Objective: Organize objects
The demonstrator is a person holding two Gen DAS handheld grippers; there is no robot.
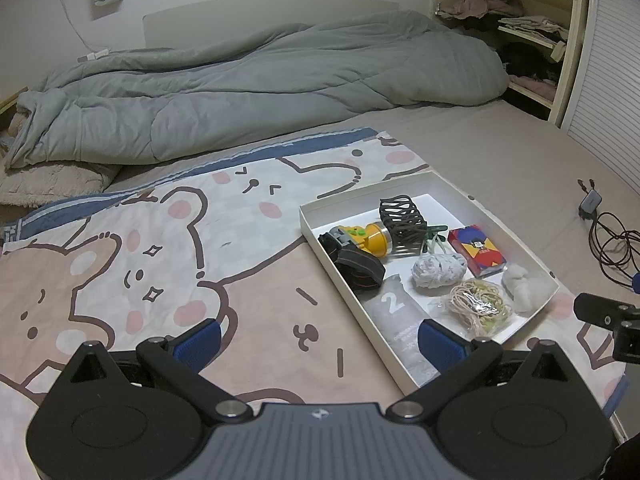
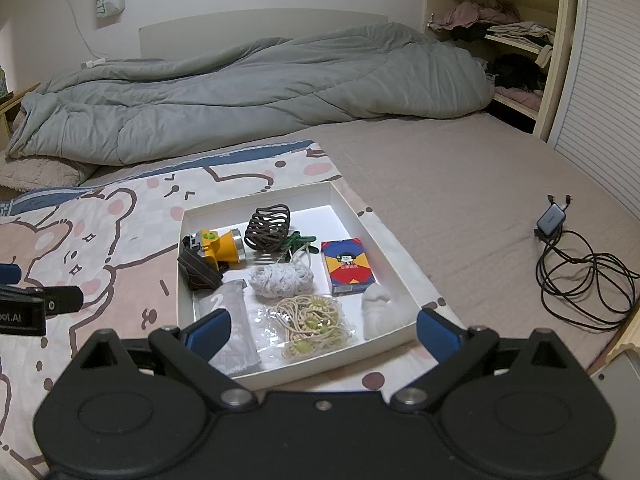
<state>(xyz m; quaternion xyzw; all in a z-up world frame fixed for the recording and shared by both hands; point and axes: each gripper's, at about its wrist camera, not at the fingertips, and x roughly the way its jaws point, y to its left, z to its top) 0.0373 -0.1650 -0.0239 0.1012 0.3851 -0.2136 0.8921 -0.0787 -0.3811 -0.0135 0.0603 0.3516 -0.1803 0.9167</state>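
A shallow white box (image 1: 472, 204) (image 2: 352, 212) lies on a cartoon-bear blanket (image 1: 160, 248) (image 2: 100, 240) on the bed. Inside it are a yellow headlamp (image 1: 370, 240) (image 2: 222, 246) with a black strap, a dark mesh holder (image 1: 402, 220) (image 2: 268, 226), a red and blue card pack (image 1: 478, 250) (image 2: 348, 266), a white cord bundle (image 1: 438, 270) (image 2: 282, 278), a bag of beige hair ties (image 1: 478, 306) (image 2: 310, 326), a grey packet marked 2 (image 1: 394, 304) (image 2: 230, 316) and white cotton (image 1: 524, 288) (image 2: 384, 312). My left gripper (image 1: 318, 342) is open over the blanket at the box's near left edge. My right gripper (image 2: 322, 334) is open over the box's near edge. Both hold nothing.
A rumpled grey-green duvet (image 1: 248, 84) (image 2: 248, 84) fills the back of the bed. A charger with coiled black cable (image 1: 608, 240) (image 2: 576, 268) lies on the bare mattress to the right. Shelves with clothes (image 1: 520, 32) (image 2: 504, 40) stand at the back right.
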